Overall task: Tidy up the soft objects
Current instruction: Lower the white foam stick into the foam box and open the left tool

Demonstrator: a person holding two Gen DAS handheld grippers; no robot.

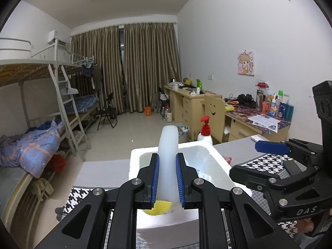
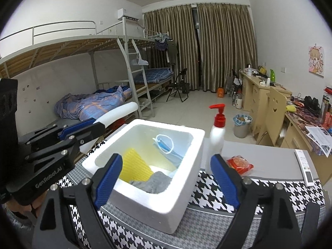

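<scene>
My left gripper [image 1: 167,157] is shut on a white foam slab [image 1: 168,145], held edge-on above a white foam box [image 1: 134,157]. The right wrist view shows that gripper [image 2: 91,126] at the left with the slab [image 2: 118,112] sticking out beyond the box [image 2: 186,166]. Inside the box lie a yellow sponge cloth [image 2: 134,166], a grey cloth [image 2: 155,182] and a blue face mask [image 2: 166,145]. My right gripper [image 2: 166,161] stands open, wide, at the box's near rim with nothing gripped. One of its blue fingers [image 1: 271,147] shows right of the box.
A black-and-white houndstooth cloth [image 2: 269,193] covers the grey table. Right of the box stand a pump bottle with a red top [image 2: 216,137], a red snack packet [image 2: 239,164] and a remote control [image 2: 305,166]. Bunk beds [image 2: 93,103] are left, desks [image 2: 259,95] right.
</scene>
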